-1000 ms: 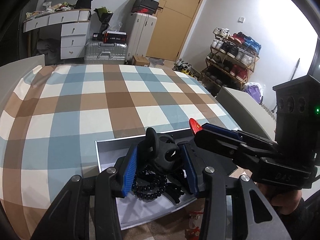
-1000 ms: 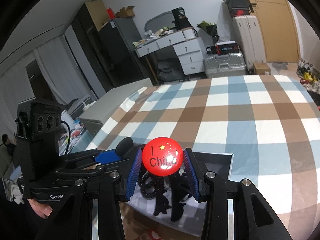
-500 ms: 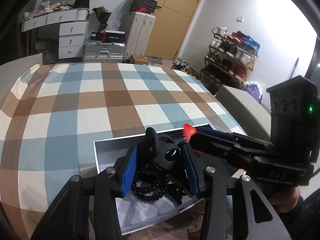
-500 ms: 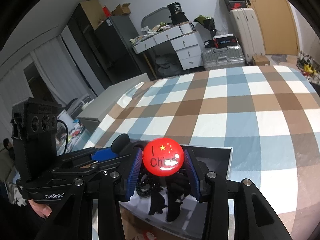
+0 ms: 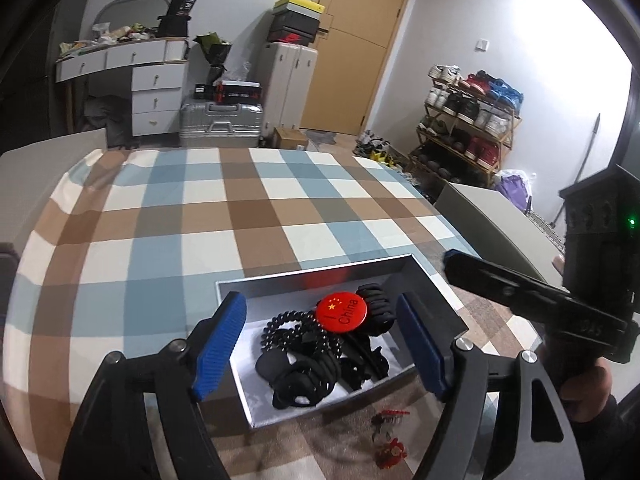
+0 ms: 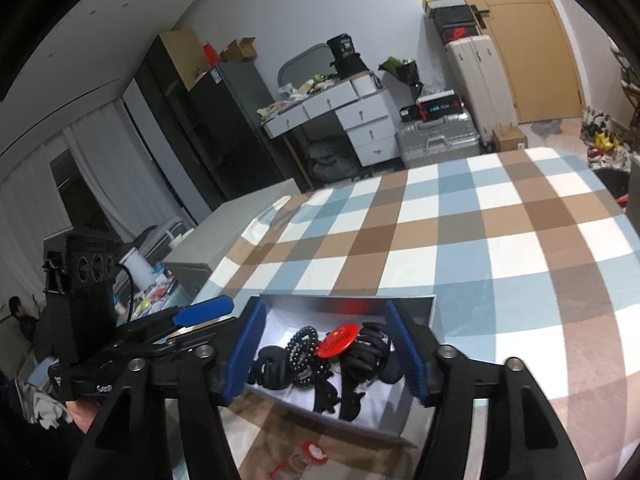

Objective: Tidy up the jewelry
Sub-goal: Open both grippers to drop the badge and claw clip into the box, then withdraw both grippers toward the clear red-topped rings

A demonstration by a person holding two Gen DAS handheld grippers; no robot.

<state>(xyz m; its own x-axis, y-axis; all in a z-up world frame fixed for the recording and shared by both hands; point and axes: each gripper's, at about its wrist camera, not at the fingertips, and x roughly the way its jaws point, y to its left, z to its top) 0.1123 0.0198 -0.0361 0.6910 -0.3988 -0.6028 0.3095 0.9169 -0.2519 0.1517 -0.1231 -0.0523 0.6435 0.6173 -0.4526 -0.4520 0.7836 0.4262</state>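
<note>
Where the checked blue, brown and white bedspread (image 5: pixel 224 216) fills both my views, a shallow grey box (image 5: pixel 320 276) sits at its near edge, lined in white. My left gripper (image 5: pixel 320 344) hangs over the box with its blue pads wide apart, having just been opening, and nothing is pinched between them. My right gripper (image 6: pixel 326 354) does likewise from the other side, jaws spread after opening just now, empty too. Inside the box lies a heap of black pieces: a black hair claw (image 5: pixel 374 308) toward the far right, a string of black beads (image 5: pixel 294 330) in the middle, and coiled black hair ties (image 5: pixel 308 380) nearer me. The red round badge (image 5: pixel 342 312) rests on top of that heap, leaning against the claw. Small red trinkets (image 5: pixel 390 450) lie on the bedspread just outside the box's near wall.
</note>
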